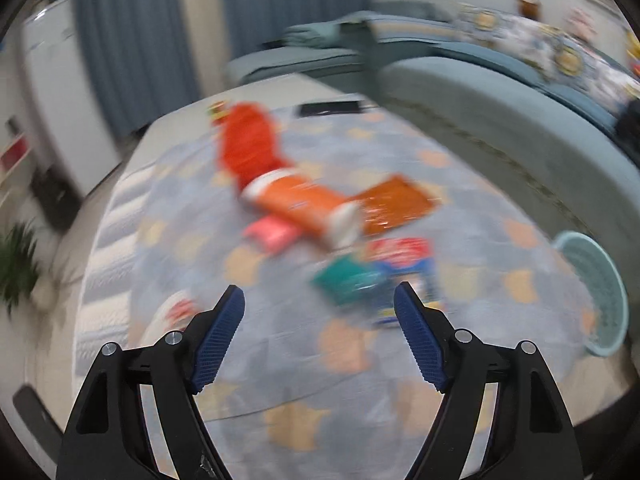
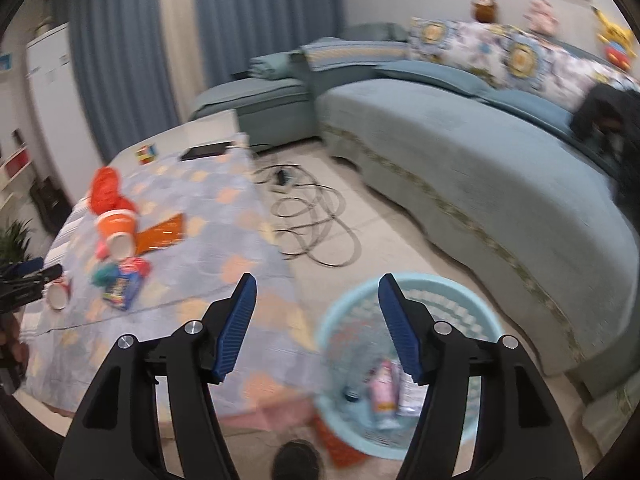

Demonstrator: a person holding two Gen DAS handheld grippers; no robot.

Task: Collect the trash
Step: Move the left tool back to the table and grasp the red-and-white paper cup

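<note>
Left tool point(image 1: 319, 296) open, nothing betw. fingers, over patterned surface point(image 1: 280, 360). Trash clustered mid-surface: orange cup point(image 1: 304, 206) on its side, long axis running far-left to near-right, white end toward tool; flat orange wrapper point(image 1: 394, 204) beside it; teal packet point(image 1: 346, 280), prob. blurred. Right tool point(image 2: 318, 286) open, empty, above light-blue basket point(image 2: 408, 292) on floor just off surface's edge w/ bottles inside.

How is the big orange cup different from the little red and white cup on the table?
The orange cup looks bigger than the red and white cup. The orange cup lies amid the trash pile; the red and white cup lies apart, near the table's edge. Both lie tipped over.
</note>
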